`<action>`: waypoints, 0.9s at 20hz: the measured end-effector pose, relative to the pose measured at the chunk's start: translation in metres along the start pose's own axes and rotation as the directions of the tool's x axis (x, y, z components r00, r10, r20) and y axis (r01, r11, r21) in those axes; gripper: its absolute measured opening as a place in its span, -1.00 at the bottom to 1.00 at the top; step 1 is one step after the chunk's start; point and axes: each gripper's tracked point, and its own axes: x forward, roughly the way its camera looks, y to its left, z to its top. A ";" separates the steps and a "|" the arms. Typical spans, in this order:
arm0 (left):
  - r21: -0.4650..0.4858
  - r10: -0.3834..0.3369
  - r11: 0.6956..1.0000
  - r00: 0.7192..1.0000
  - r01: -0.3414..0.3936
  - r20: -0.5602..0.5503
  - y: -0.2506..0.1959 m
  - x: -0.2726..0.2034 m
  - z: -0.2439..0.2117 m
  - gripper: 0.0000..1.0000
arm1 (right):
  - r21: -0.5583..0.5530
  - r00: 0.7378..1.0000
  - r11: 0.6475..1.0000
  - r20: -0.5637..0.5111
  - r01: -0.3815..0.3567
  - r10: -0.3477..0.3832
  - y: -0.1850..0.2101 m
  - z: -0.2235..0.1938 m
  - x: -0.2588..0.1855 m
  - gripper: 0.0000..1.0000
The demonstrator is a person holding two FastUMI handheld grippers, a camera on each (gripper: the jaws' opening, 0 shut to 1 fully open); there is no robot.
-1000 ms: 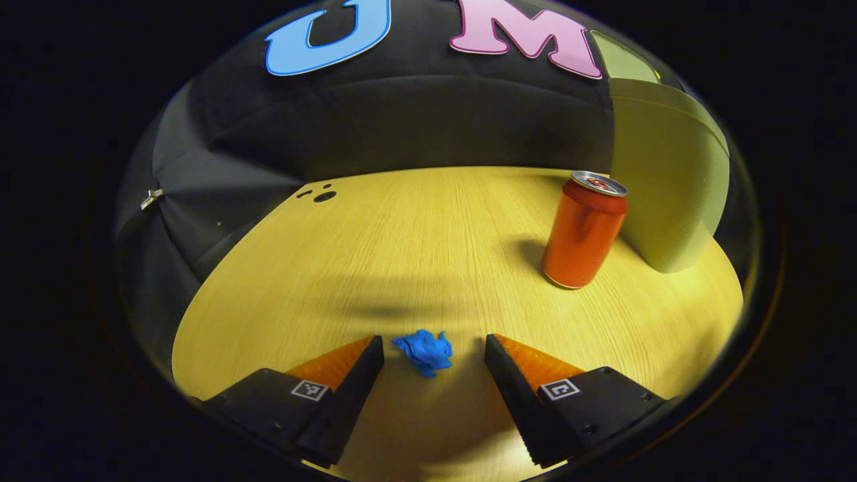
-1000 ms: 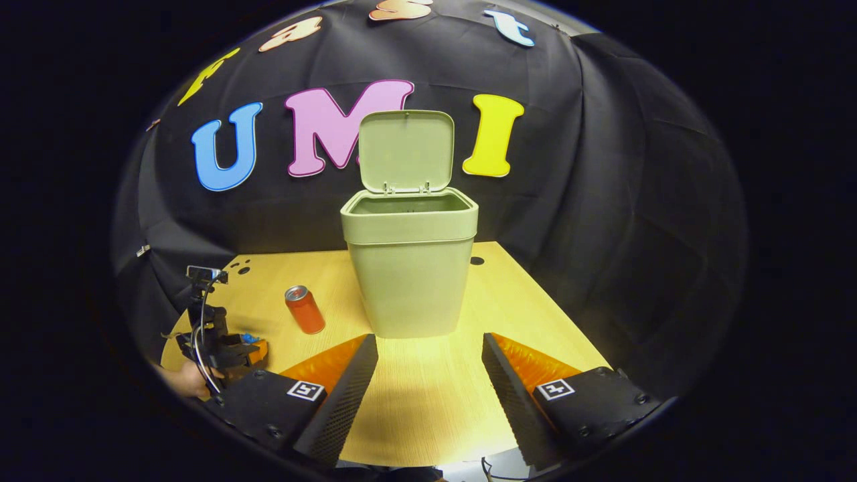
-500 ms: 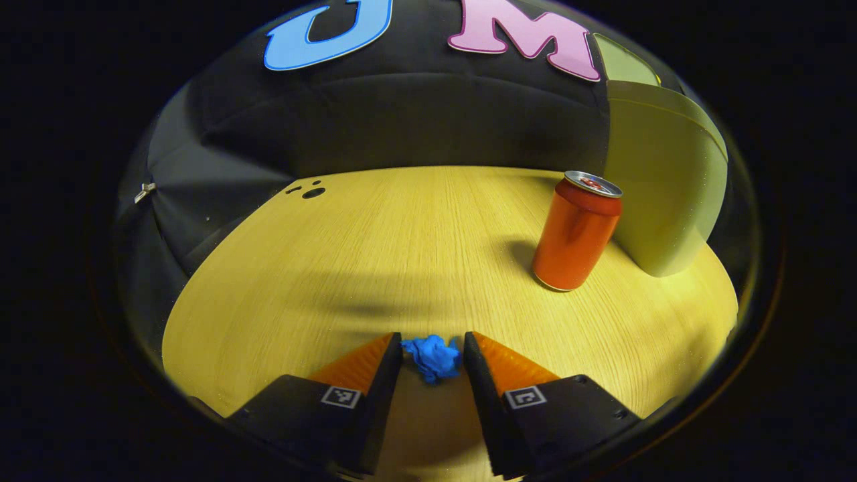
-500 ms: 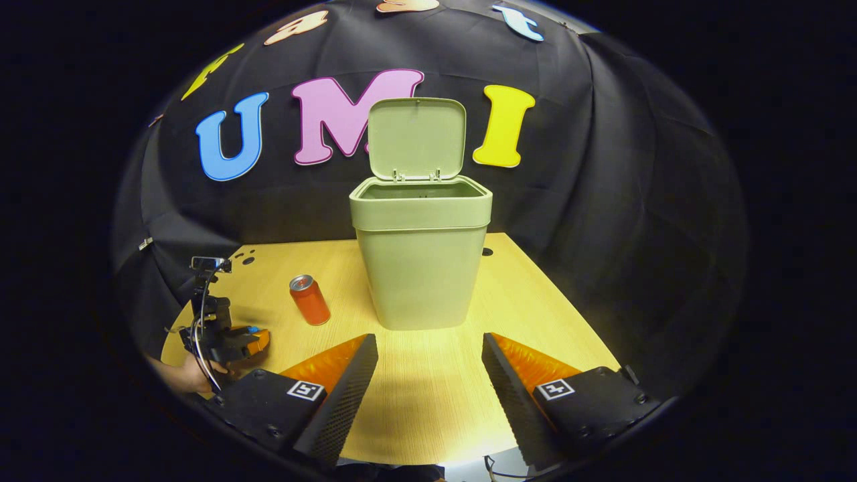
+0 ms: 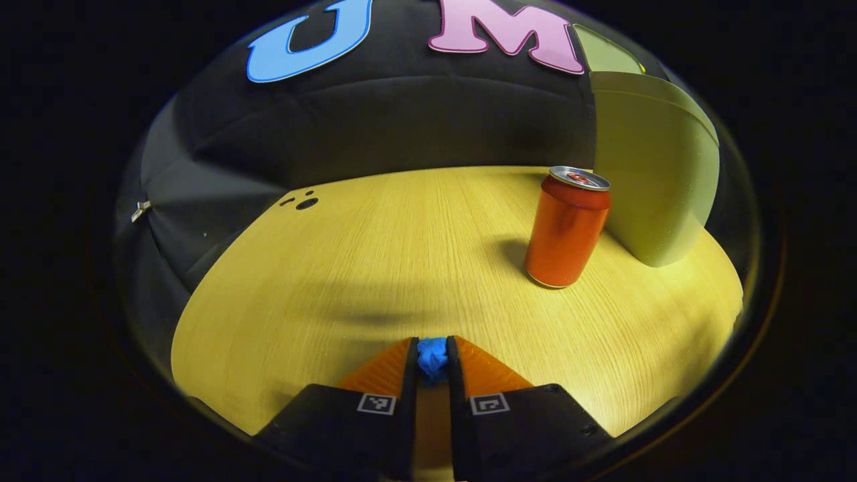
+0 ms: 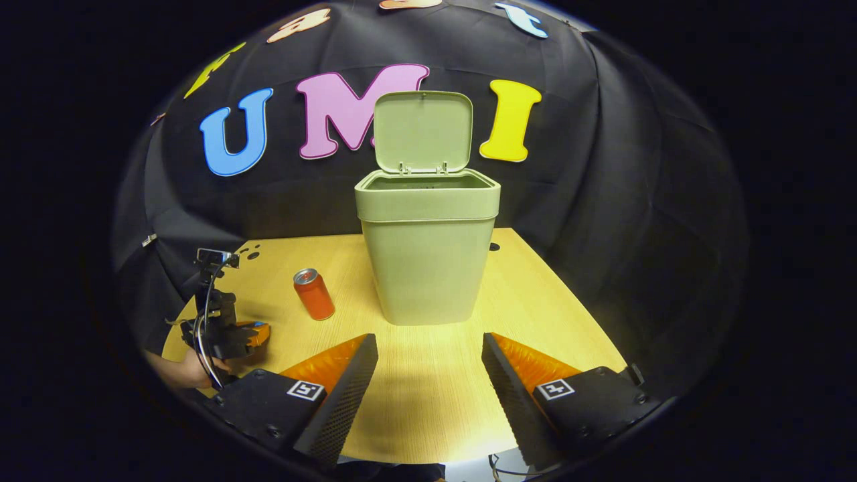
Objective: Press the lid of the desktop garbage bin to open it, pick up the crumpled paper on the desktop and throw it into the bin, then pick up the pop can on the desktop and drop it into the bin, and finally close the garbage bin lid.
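A blue crumpled paper is pinched between both fingers of my left gripper, low over the wooden desktop. The orange pop can stands upright ahead and to the right, close to the green bin. In the right gripper view the green bin stands mid-table with its lid raised upright. The pop can stands left of it. My right gripper hangs open over the near edge, nothing between its fingers. The left gripper sits far left, held by a hand.
The black cloth wall closes the desk at the back and both sides. Small dark holes mark the far left of the desktop. A dark hole lies right of the bin. A cable hangs below the near edge.
My left gripper's fingers have closed from wide apart onto the blue paper. The right gripper has drifted slightly, so the bin appears a little higher and farther right.
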 end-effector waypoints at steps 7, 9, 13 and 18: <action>-0.092 0.035 0.995 0.996 -0.027 0.086 0.005 -0.037 0.050 -0.49 | 0.007 1.000 1.000 -0.009 -0.020 0.020 -0.011 0.004 0.012 0.97; -0.094 0.038 0.995 0.991 -0.026 0.129 0.007 -0.054 0.076 -0.49 | 0.009 0.999 0.999 -0.005 -0.032 0.032 -0.013 0.006 0.018 0.97; -0.084 0.004 0.996 0.977 0.014 0.211 -0.005 -0.090 0.130 -0.50 | 0.011 0.998 0.998 0.007 -0.064 0.064 -0.013 0.011 0.030 0.97; -0.088 -0.078 0.990 0.952 0.108 0.296 -0.049 -0.122 0.202 -0.50 | 0.022 0.995 0.995 0.025 -0.100 0.100 -0.018 0.014 0.038 0.97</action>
